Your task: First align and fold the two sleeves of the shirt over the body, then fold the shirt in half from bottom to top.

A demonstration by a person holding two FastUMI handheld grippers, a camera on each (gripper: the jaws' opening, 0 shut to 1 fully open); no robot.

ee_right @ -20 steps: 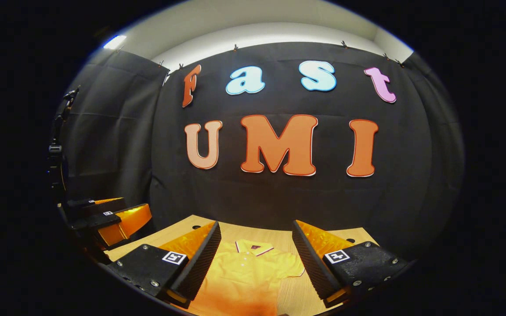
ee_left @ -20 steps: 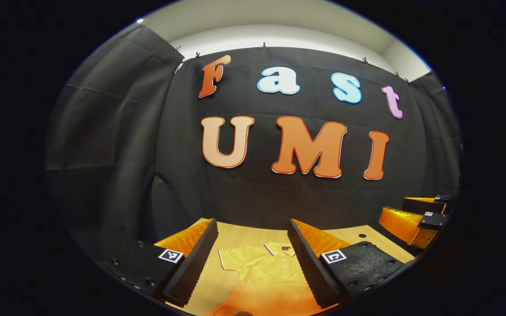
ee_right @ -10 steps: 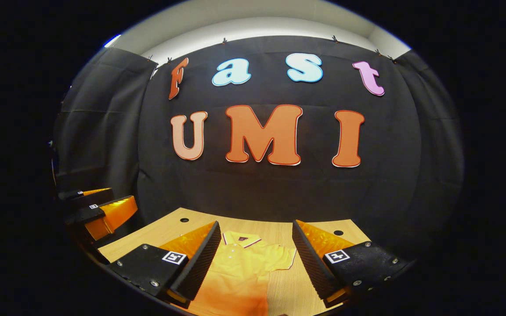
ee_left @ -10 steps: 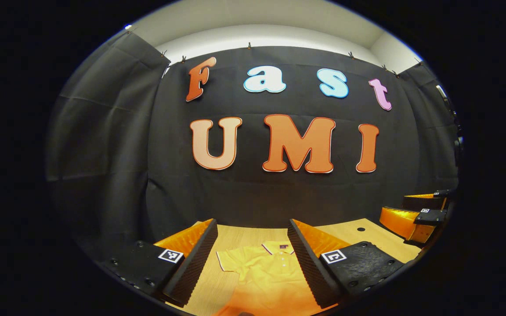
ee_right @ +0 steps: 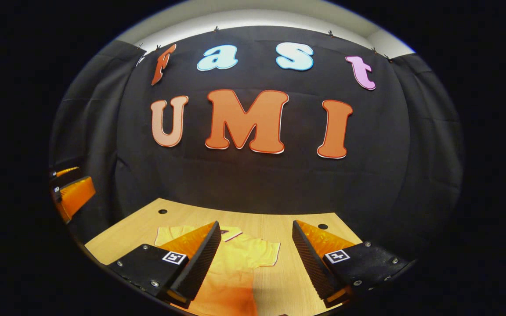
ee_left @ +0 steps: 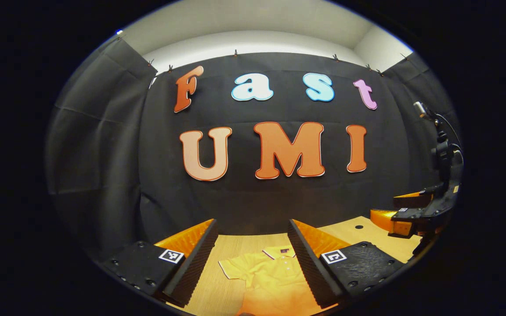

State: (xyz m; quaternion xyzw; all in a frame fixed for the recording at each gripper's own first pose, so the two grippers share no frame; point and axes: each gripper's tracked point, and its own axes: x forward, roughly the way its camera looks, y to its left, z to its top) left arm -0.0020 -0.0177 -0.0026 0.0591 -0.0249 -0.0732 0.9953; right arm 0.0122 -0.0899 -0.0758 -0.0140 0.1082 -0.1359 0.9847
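The wooden table [ee_right: 279, 221] runs back to the black cloth wall [ee_right: 253, 184], with bare wood around the shirt [ee_right: 240, 256] on its far side and to the right. Two small round holes sit near the far edge. The yellow shirt lies flat on the table below me, collar toward the wall, short sleeves spread out, still unfolded. In the left gripper view I see its collar and one sleeve between my fingers. My left gripper [ee_left: 251, 254] hangs above the shirt with fingers spread wide, gripping nothing. My right gripper [ee_right: 255, 259] hovers likewise, fingers wide apart and empty, over the shirt's right sleeve and the bare wood beside it.
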